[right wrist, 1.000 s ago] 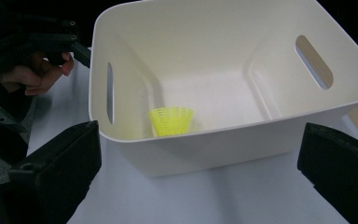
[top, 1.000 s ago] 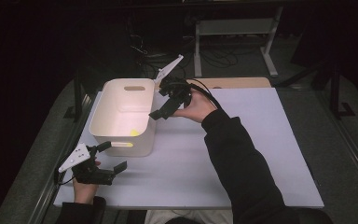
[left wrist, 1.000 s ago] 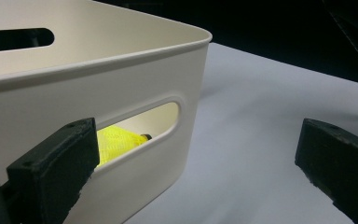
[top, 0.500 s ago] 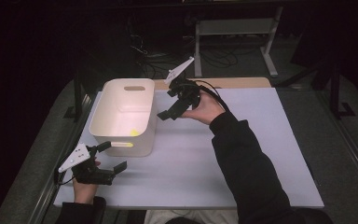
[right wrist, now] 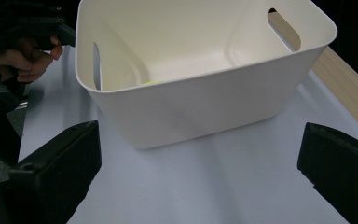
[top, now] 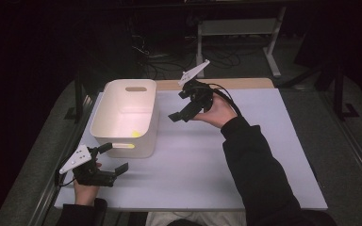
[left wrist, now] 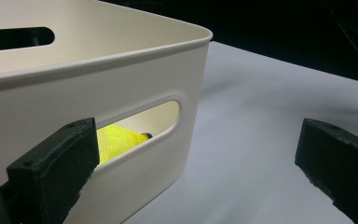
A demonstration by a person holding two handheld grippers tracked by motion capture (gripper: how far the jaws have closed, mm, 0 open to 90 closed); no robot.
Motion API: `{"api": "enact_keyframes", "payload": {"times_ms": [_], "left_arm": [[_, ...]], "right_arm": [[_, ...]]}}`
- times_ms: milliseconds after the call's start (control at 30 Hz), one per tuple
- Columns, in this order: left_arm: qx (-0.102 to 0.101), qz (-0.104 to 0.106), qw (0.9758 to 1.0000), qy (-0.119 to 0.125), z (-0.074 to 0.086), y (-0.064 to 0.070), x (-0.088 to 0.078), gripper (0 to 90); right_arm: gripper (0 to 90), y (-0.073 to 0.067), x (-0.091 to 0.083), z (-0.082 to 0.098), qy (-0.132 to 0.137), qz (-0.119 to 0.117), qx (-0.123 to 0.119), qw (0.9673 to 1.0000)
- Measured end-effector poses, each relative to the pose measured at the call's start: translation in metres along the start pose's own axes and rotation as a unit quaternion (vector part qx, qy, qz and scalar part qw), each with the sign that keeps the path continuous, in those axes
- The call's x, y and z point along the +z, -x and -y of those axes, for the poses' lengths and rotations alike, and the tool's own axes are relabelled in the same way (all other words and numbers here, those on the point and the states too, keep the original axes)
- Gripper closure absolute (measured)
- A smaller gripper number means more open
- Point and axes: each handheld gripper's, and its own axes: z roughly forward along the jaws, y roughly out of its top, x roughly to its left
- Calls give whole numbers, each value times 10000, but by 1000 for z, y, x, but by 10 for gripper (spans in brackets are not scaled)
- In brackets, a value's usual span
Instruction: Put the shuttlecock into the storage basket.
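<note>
A white plastic bin (top: 139, 146) with slot handles stands on the left part of the white table mat. A small yellow object (top: 134, 133) lies inside it near the front wall, and its mesh surface shows through the handle slot (left wrist: 116, 140). My left gripper (top: 115, 157) rests open on the mat just in front of the bin's front left corner, jaws wide apart around nothing (left wrist: 198, 140). My right gripper (top: 179, 106) hangs open in the air just right of the bin, pointing at its side wall (right wrist: 205, 107). A sliver of the yellow object (right wrist: 150, 83) shows over the rim.
The white mat (top: 264, 155) stretches wide to the right of the bin. A wooden strip (top: 245, 83) runs along the far edge. Dark floor, cables and a metal stand (top: 238, 28) lie beyond. The person's left hand (right wrist: 23, 60) shows past the bin.
My right gripper has drawn back to the right, away from the bin's rim, and stays open. The left gripper and the bin have not moved.
</note>
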Motion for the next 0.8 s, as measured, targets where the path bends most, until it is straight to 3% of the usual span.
{"api": "enact_keyframes", "payload": {"times_ms": [800], "left_arm": [[10,-6,10000,-18,0,0,0,0]], "right_arm": [[0,12,-26,35,78,165,323,9993]]}}
